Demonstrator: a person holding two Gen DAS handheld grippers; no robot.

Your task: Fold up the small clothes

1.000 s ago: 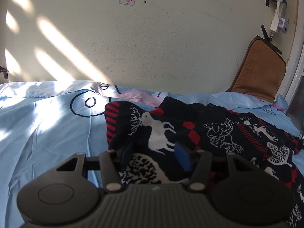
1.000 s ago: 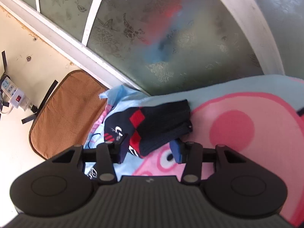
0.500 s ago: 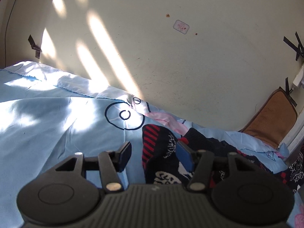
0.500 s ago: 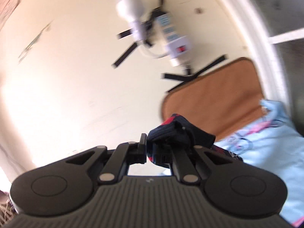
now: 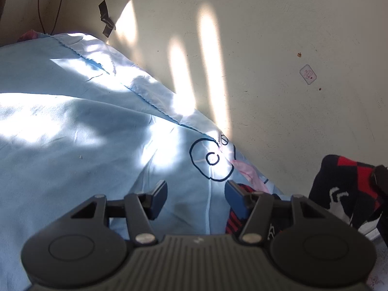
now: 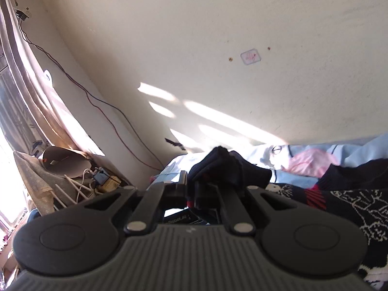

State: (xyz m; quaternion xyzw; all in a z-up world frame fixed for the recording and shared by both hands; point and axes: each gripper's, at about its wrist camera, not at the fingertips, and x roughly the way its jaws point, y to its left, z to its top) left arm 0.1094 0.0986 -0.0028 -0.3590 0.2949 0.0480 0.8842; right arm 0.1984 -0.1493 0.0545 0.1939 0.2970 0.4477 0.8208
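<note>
A dark navy knit sweater with red and white reindeer pattern [image 6: 351, 201] lies on a light blue bed sheet [image 5: 72, 133]. My right gripper [image 6: 191, 191] is shut on the sweater's dark sleeve cuff [image 6: 228, 167] and holds it lifted over the body of the sweater. In the left wrist view the lifted sleeve [image 5: 346, 189] hangs at the right edge, and a red-striped part of the sweater [image 5: 235, 215] shows behind the right finger. My left gripper [image 5: 196, 194] is open and empty above the blue sheet, left of the sweater.
A cream wall [image 5: 266, 48] runs along the far side of the bed. A pink printed patch [image 6: 310, 162] is on the sheet. At the left of the right wrist view are a curtain [image 6: 29, 97], a wire [image 6: 97, 101] and clutter [image 6: 72, 169].
My right gripper closed on the sleeve cuff, lifted it and swung it leftward across the sweater. My left gripper moved left off the sweater and stayed open.
</note>
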